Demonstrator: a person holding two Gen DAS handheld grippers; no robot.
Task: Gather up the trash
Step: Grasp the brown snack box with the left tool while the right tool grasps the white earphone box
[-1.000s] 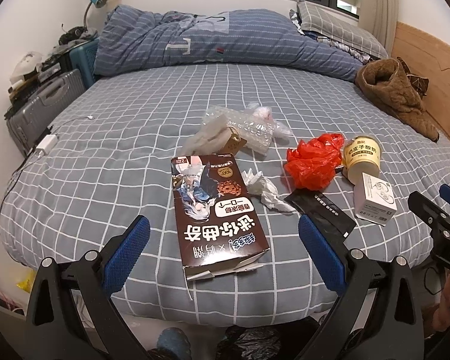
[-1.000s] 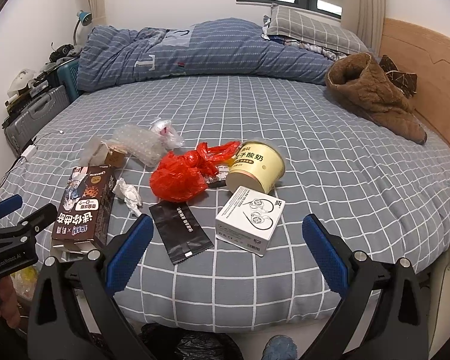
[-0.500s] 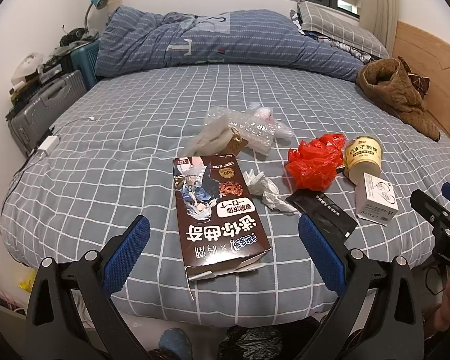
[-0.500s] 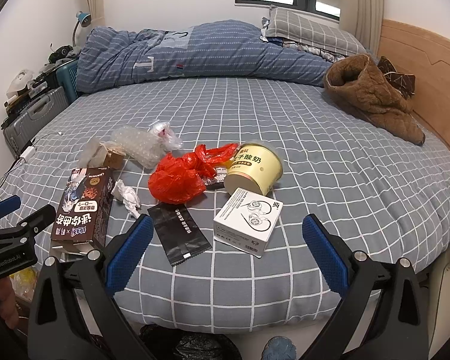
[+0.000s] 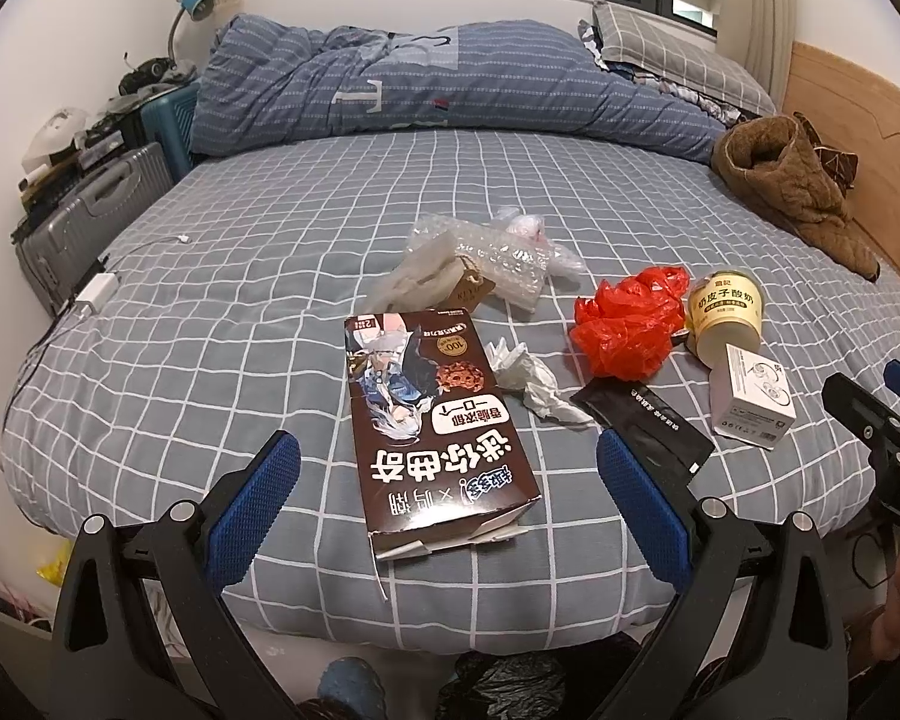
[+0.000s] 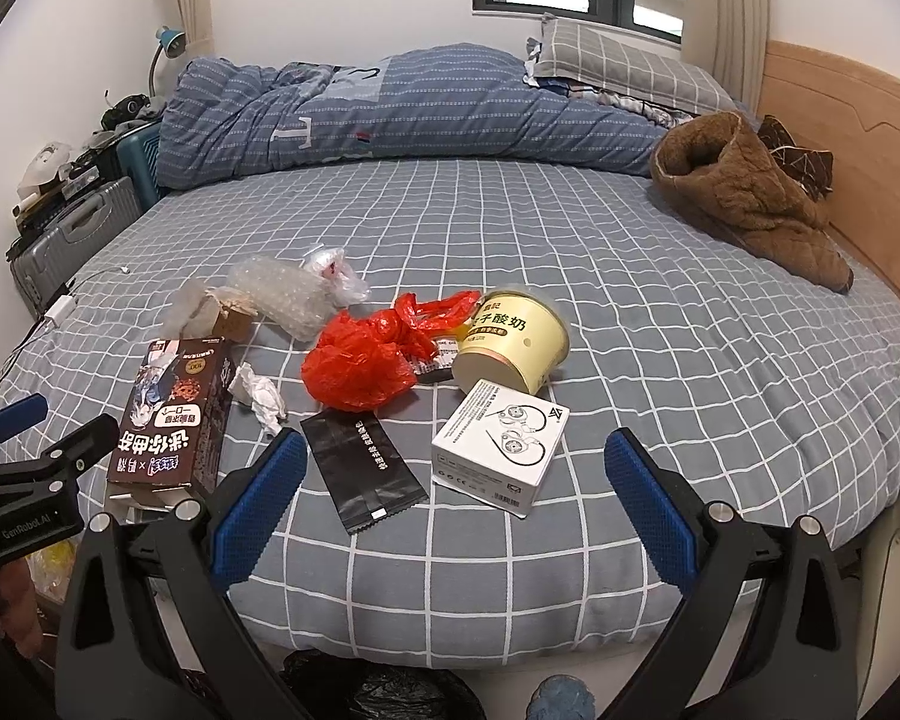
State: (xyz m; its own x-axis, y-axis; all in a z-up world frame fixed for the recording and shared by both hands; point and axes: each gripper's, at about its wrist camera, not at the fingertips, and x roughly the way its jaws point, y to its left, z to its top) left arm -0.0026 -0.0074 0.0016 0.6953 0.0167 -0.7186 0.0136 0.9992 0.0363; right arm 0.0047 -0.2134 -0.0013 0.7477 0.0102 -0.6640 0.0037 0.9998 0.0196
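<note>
- Both grippers sit low at the bottom of their frames with nothing picked up yet. The left gripper (image 5: 447, 480) has its jaws spread wide, framing the brown snack box (image 5: 435, 426) in the lower centre, so I'd guess that's its first target.
- The right gripper (image 6: 456, 480) is spread wide too and empty, with the white earphone box (image 6: 501, 444) and the black foil wrapper (image 6: 363, 468) lying between its blue pads.
- The rest of the trash is bunched mid-frame on the checked bed sheet (image 6: 660, 312): red plastic bag (image 6: 369, 360) touching the yellow yogurt tub (image 6: 513, 342), crumpled tissue (image 5: 525, 378) just beside the snack box, bubble wrap (image 5: 498, 261) further back.
- A black bag (image 6: 384, 690) shows at the bottom edge below the mattress, probably where it all goes.
- The brown coat (image 6: 750, 198) at upper right looks like no trash to me.
</note>
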